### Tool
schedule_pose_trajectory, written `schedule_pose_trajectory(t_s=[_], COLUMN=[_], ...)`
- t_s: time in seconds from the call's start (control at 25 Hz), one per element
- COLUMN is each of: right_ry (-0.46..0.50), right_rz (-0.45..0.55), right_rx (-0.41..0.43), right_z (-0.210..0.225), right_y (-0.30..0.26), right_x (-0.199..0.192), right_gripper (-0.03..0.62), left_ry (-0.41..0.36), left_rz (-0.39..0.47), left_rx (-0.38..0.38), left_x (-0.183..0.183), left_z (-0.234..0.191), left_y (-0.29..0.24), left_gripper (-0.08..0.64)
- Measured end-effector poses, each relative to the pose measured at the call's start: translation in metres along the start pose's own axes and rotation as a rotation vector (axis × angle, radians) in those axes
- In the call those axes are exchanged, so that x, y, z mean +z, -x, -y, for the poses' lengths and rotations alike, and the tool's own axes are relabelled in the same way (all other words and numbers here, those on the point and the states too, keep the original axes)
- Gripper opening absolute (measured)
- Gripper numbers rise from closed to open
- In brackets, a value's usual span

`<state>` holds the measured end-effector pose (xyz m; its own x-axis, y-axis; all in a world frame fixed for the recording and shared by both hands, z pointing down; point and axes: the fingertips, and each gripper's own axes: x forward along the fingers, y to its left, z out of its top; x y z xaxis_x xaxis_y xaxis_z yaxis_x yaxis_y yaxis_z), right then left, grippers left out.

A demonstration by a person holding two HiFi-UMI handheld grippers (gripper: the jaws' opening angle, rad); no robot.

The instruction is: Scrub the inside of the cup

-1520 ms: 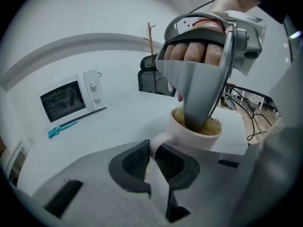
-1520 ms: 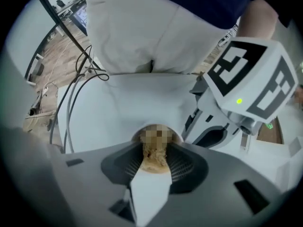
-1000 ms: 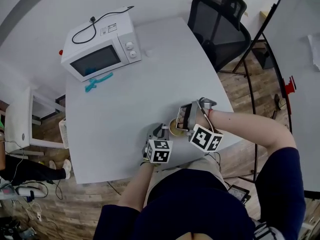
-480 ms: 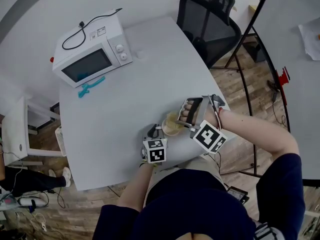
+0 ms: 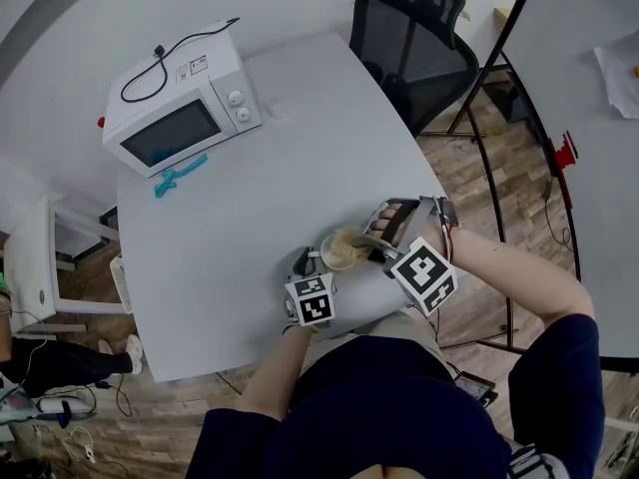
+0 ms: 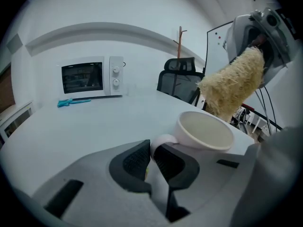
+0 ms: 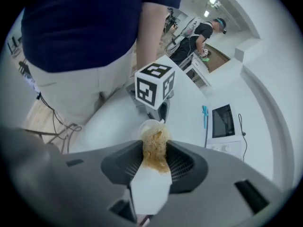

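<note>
A white cup stands near the table's front edge. My left gripper is shut on its handle, which sits pinched between the dark pads. The cup's inside shows pale and bare. My right gripper is shut on a tan fibrous scrubber. That scrubber hangs tilted just above and beyond the cup's far rim, not inside it. In the right gripper view the cup lies right past the scrubber's tip, with the left gripper's marker cube behind it.
A white microwave stands at the table's far left corner, with a teal tool in front of it. A black office chair is behind the table. The grey table's front edge runs close by the cup. A person stands far off.
My right gripper has drawn back to the right and the scrubber has come up from over the cup's mouth to its rim. The left gripper keeps its hold on the handle.
</note>
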<state>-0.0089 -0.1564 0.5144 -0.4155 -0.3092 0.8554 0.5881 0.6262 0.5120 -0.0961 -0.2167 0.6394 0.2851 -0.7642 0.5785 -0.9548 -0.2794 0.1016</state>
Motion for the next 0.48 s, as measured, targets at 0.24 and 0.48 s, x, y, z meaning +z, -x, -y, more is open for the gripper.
schedule_pose_trajectory(t_s=[0.24, 0.48], right_ry=[-0.015, 0.029], right_rz=[0.082, 0.112], right_rx=[0.129, 0.275], right_z=[-0.036, -0.072], right_y=[0.006, -0.004], right_x=[0.035, 0.059], right_gripper=[0.156, 0.156], left_ry=[-0.007, -0.021], left_rz=[-0.016, -0.034], left_rx=[-0.015, -0.06], left_x=[-0.002, -0.003], left_z=[0.0, 0.002], left_y=[0.0, -0.001], left_gripper=[0.04, 0.04])
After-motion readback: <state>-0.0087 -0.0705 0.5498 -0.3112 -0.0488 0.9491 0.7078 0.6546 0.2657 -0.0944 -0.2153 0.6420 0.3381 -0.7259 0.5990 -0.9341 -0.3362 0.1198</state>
